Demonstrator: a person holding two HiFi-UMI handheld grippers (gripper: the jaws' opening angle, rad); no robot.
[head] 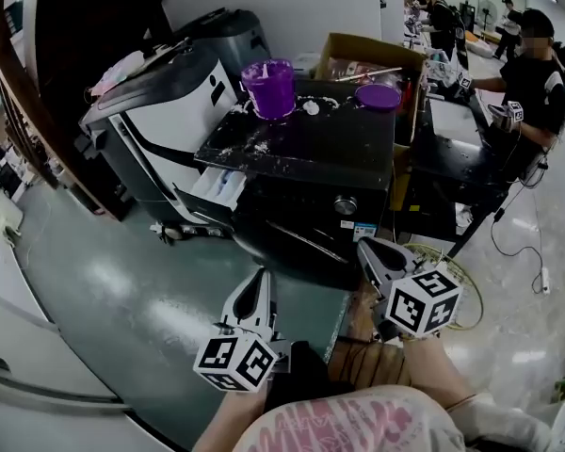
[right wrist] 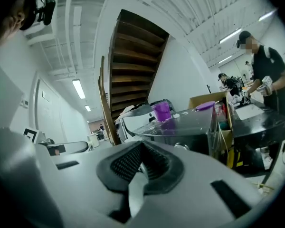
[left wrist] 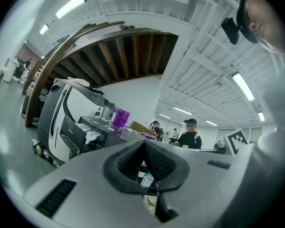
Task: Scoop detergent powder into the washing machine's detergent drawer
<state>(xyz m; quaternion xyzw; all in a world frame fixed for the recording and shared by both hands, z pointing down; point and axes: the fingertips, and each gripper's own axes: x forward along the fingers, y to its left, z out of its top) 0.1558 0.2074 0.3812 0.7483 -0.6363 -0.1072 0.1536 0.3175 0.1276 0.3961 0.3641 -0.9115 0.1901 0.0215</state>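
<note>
A purple cup (head: pixel 268 88) stands on the black top of the washing machine (head: pixel 358 149), amid spilled white powder. A flat purple lid (head: pixel 378 96) lies to its right. The white detergent drawer (head: pixel 217 185) is pulled out at the machine's left front. Both grippers hang low in front of the machine, well short of it. My left gripper (head: pixel 260 279) is shut and holds nothing; my right gripper (head: pixel 369 249) is shut and empty too. The left gripper view shows the cup (left wrist: pixel 120 117) and drawer (left wrist: pixel 88 136) beyond the shut jaws. The right gripper view shows the cup (right wrist: pixel 162 111) and lid (right wrist: pixel 205 105).
A grey-and-white appliance (head: pixel 155 111) leans at the machine's left. An open cardboard box (head: pixel 372 55) sits behind the lid. A person in black (head: pixel 532 78) works at a dark table on the right. Cables (head: pixel 463 285) lie on the floor near my right gripper.
</note>
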